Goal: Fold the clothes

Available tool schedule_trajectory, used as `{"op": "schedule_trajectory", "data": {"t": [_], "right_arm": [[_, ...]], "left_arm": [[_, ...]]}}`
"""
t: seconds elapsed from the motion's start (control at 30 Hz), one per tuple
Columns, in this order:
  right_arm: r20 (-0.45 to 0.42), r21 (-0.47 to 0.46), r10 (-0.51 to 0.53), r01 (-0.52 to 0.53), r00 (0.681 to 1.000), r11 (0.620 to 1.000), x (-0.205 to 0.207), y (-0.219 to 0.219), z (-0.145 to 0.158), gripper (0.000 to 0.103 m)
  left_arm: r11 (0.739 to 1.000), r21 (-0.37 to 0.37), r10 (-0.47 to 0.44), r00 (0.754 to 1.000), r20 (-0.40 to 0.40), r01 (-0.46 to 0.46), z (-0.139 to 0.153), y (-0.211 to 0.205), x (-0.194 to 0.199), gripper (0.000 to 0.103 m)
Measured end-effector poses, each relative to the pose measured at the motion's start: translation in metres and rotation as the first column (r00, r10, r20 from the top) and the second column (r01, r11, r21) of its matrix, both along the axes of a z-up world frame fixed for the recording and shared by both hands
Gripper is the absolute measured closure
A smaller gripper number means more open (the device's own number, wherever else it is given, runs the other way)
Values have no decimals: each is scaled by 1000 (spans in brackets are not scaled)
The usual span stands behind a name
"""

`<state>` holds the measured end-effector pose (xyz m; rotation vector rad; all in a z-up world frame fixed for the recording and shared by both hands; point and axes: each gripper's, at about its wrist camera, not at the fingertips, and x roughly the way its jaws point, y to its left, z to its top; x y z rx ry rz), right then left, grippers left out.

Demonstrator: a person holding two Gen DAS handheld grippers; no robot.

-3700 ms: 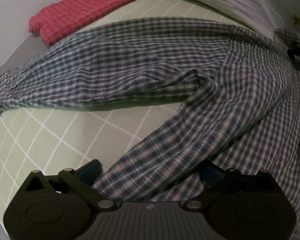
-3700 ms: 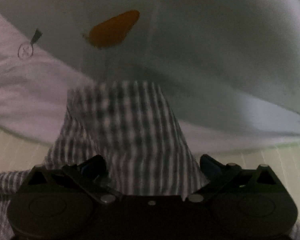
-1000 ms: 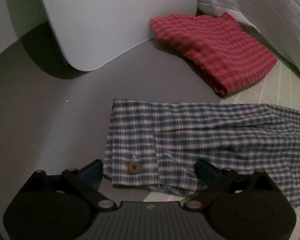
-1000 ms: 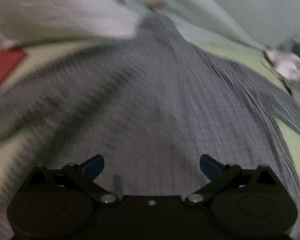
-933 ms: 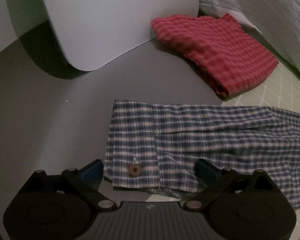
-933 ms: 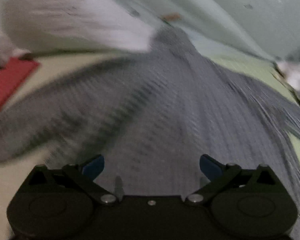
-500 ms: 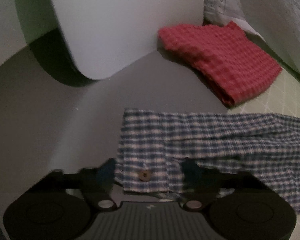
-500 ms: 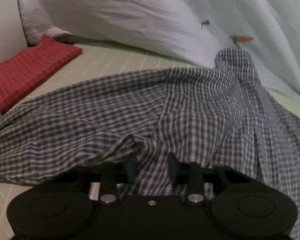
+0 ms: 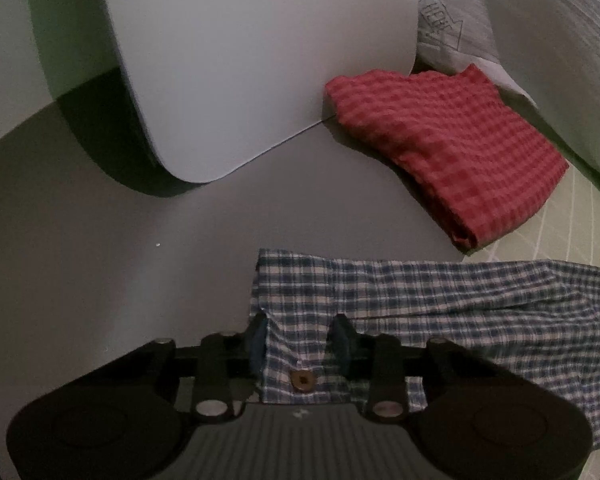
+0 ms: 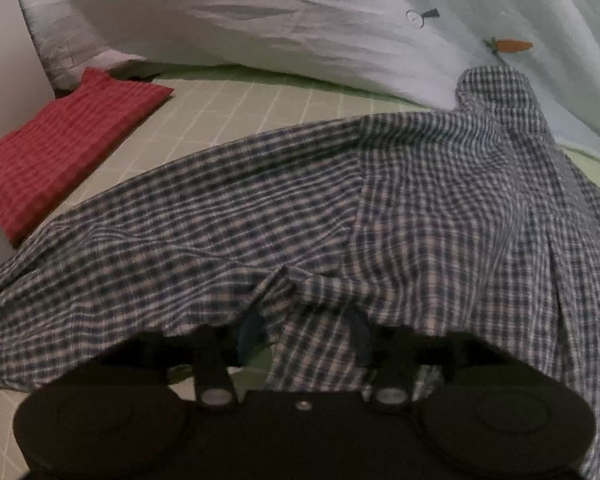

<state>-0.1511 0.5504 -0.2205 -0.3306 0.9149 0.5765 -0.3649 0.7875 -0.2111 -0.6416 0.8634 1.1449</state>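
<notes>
Blue checked shirt (image 10: pixel 340 208) spread on a green gridded mat (image 10: pixel 236 108), left gripper (image 9: pixel 300 340) pinching its buttoned cuff (image 9: pixel 296 320), right gripper (image 10: pixel 304 340) pinching a fold near the body, folded red cloth (image 9: pixel 452 152) beyond the sleeve.

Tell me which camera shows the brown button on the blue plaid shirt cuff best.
The left wrist view: the brown button sits sharp on the blue plaid shirt cuff, pinched by the left gripper. The right wrist view shows only the shirt's body, no button or cuff.
</notes>
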Motion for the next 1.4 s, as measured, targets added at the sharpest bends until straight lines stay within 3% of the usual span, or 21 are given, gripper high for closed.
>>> {"op": "schedule_trajectory", "data": {"t": [0.07,0.13,0.17,0.2,0.23,0.3,0.43,0.5,0.6,0.63,0.7,0.77,0.87,0.93,0.97,1.03,1.13,1.23,1.4], "right_arm": [[-10,-9,7,-7,1000,1000,1,1,-4,64],[-12,-9,3,-3,1000,1000,3,1,-6,64],[-12,-7,1,-1,1000,1000,4,1,-6,72],[-13,-1,-2,2,1000,1000,5,2,-6,90],[-15,7,-5,5,1000,1000,6,2,-6,93],[-27,41,-11,12,1000,999,9,2,-3,99],[-14,172,32,-29,999,985,10,1,16,100],[-20,140,58,-54,998,989,11,7,14,96],[-84,105,46,-37,995,994,16,7,1,87],[-104,101,35,-25,994,995,17,5,-3,83],[-112,116,18,-5,994,993,17,-3,0,54],[-101,121,9,3,995,993,17,-11,7,41],[-94,112,-16,27,995,993,19,-24,15,28],[-92,104,-38,48,995,993,20,-32,20,25],[-91,100,-49,58,995,993,21,-36,22,25],[-92,95,-68,77,993,993,22,-45,23,25],[-102,91,-97,107,990,990,22,-59,23,25],[-104,101,-128,138,986,985,23,-73,25,25],[-107,118,-178,190,978,975,23,-98,29,25]], "left_arm": [[1000,-17,7,1000,12,-7,0,-1,-3,57],[1000,-19,3,1000,16,-3,-1,-3,-4,53],[1000,-14,-2,1000,12,3,-2,-4,-3,53],[1000,-10,-8,1000,8,8,-3,-5,-2,53],[1000,-5,-13,1000,4,13,-4,-6,-2,54],[1000,-4,-9,1000,9,9,-3,-5,-2,55],[1000,-23,9,999,32,-8,-1,-2,-6,54],[999,-33,11,999,45,-10,0,-1,-8,49],[998,-54,-18,998,52,21,-1,-4,-6,25],[998,-60,-26,999,48,28,-2,-6,-5,22],[998,-42,-39,999,19,40,-6,-11,-1,22],[999,-23,-43,999,-8,43,-8,-15,3,23],[1000,-9,-11,1000,-21,11,-6,-15,6,36],[1000,-2,-1,1000,-22,0,-3,-14,7,59],[1000,-2,1,1000,-25,-1,-1,-13,9,66],[1000,-27,7,1000,17,-7,3,-8,9,87],[999,-47,9,996,88,-5,13,-5,12,92],[999,-7,-52,989,136,54,34,-11,27,93],[969,23,-245,937,248,247,68,-51,68,93]]}}
